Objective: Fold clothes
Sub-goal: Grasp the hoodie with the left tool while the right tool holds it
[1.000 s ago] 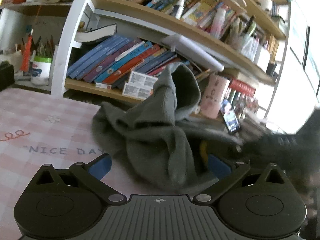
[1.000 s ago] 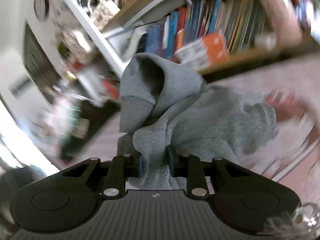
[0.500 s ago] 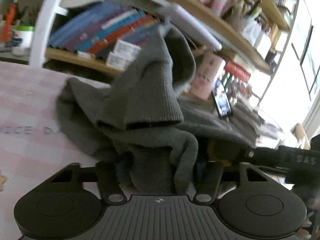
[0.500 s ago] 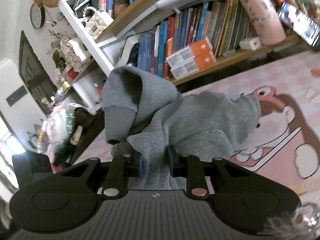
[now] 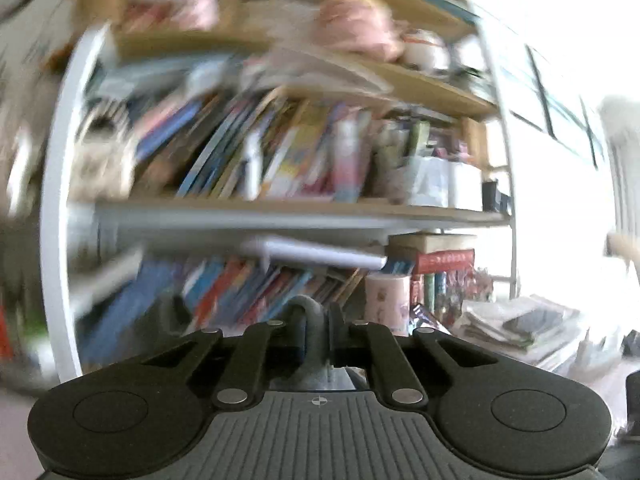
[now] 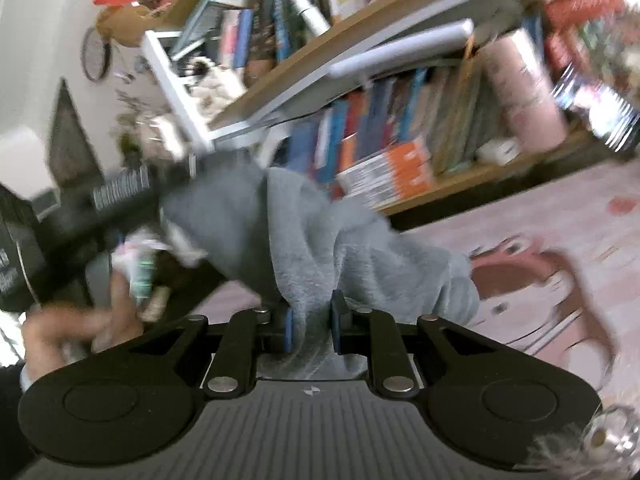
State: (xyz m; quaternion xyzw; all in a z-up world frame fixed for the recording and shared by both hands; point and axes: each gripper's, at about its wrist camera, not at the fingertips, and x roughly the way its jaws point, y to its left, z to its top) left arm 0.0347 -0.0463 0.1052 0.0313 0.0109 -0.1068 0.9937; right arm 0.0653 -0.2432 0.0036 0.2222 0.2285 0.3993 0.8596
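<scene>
Item: grey hooded sweatshirt [image 6: 320, 248], in your keeping, bunched and lifted partly off the counter [image 6: 560, 216], which wears a pink cartoon-printed cover; the garment hangs in front of the bookshelf [image 6: 360, 80]. Your right gripper [image 6: 311, 326] has its jaws pressed in on a thick fold of the grey fabric, blue pads [image 6: 288, 330] against the cloth on both sides. Your left gripper [image 5: 316, 334] has its jaws drawn close on a narrow grey roll of the same sweatshirt [image 5: 310, 320], little of it visible above the fingers. In the right wrist view that left gripper [image 6: 120, 196] appears as a dark blurred body at the sweatshirt's upper corner, left of the bookshelf, with a hand [image 6: 76, 332] below it. The left wrist view faces the bookshelf [image 5: 280, 208] squarely, books blurred, a pink cylinder [image 5: 386, 296] on the lower shelf.
</scene>
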